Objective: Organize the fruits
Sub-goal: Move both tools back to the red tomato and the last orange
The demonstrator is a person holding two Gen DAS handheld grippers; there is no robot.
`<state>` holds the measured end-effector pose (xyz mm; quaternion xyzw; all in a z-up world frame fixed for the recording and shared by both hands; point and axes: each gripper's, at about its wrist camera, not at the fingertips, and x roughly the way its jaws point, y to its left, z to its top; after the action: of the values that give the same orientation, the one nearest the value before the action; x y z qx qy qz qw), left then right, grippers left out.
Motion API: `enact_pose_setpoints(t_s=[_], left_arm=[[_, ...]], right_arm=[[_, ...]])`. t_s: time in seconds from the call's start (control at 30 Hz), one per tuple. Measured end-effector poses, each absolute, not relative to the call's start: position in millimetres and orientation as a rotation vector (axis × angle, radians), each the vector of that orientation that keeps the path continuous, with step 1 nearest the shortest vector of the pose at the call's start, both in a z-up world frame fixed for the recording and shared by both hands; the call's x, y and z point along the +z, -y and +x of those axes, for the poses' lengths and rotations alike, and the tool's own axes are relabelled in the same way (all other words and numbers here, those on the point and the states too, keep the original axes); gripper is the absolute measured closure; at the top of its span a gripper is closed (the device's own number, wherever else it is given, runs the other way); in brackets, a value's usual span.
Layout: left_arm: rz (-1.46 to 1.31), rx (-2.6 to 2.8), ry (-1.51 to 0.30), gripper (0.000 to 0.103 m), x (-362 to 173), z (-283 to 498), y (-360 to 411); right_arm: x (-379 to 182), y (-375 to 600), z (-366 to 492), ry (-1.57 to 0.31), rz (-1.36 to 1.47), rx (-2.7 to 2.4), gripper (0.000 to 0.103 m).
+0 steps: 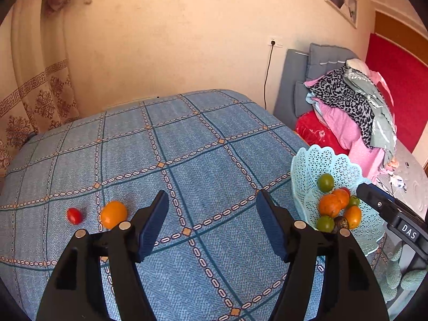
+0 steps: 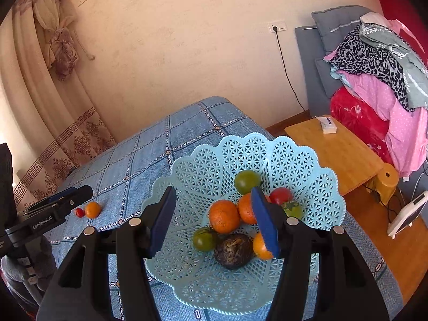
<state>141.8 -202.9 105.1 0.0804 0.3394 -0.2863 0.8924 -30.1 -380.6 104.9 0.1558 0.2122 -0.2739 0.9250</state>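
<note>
Two fruits, an orange (image 1: 114, 214) and a small red tomato (image 1: 74, 215), lie side by side on the blue checked tabletop (image 1: 187, 139) left of the left gripper (image 1: 212, 223), whose fingers (image 1: 152, 224) stand wide and empty, while the right gripper (image 2: 214, 220) (fingers parted, gripping nothing) hovers over the pale blue basket (image 2: 315, 187) of fruit.

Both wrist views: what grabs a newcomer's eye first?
The pale blue lattice basket at the right end of the blue checked tablecloth, heaped with orange, green, red and dark fruit. Then the two strays far to its left on the cloth: an orange fruit and a small red tomato beside it.
</note>
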Motion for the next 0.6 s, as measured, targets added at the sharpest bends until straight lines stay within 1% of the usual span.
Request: enact_pose_setpoints(t_s=[0.03, 0.1, 0.13, 0.23, 0.6], left_arm=[[0.164, -0.577, -0.703, 0.033, 104.9, 144.2, 197.0], [0.166, -0.538, -0.695, 0.025, 104.2, 148.3, 186.3], [0.175, -0.520, -0.689, 0.025, 103.3, 149.8, 181.3], [0.192, -0.463, -0.687, 0.021, 100.3, 157.7, 162.6], [0.077, -0.263, -0.745, 0.020, 86.2, 205.8, 92.9]], right_arm=[[104.8, 378.0, -28.4, -0.436, 0.314, -0.554, 0.043], [105.1, 372.8, -24.7, -0.439, 0.304, -0.537, 0.041], [105.4, 370.2, -22.8, -0.439, 0.299, -0.528, 0.038], [106.9, 362.7, -17.1, -0.438, 0.279, -0.509, 0.037], [104.0, 325.8, 12.6, -0.467, 0.194, -0.415, 0.037]])
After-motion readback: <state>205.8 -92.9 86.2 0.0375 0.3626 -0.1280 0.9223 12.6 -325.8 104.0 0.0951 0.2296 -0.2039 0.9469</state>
